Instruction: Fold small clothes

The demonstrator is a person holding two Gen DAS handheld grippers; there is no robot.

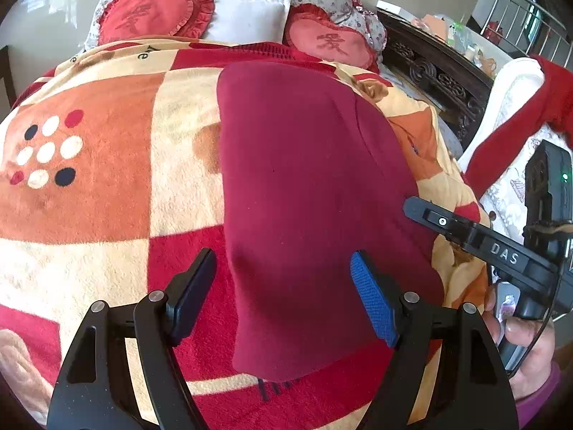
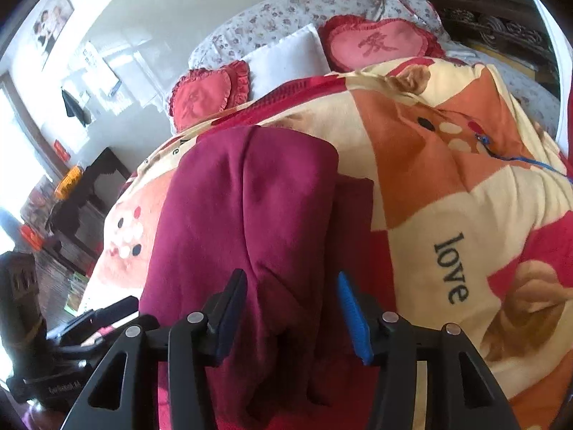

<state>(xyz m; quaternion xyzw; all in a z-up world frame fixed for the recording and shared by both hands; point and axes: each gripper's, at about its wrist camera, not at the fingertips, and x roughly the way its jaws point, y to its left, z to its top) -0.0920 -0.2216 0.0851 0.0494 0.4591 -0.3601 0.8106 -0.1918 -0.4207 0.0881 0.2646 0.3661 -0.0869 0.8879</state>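
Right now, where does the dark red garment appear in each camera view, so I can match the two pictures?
Left wrist view: the dark red garment fills the centre, running from mid-frame down between the tool fingers.
Right wrist view: the garment lies centre-left, folded lengthwise, reaching down between the fingers.
Shared landmark: the white pillow between two red heart cushions.

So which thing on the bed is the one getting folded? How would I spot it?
Find the big fluffy blanket with orange, cream and red squares that covers the bed. Lying on it, nearer than the heart-shaped cushions, is the dark red garment, folded into a long strip. It is the only plain thing there with no pattern, and it is a deeper wine red than the blanket's bright squares.
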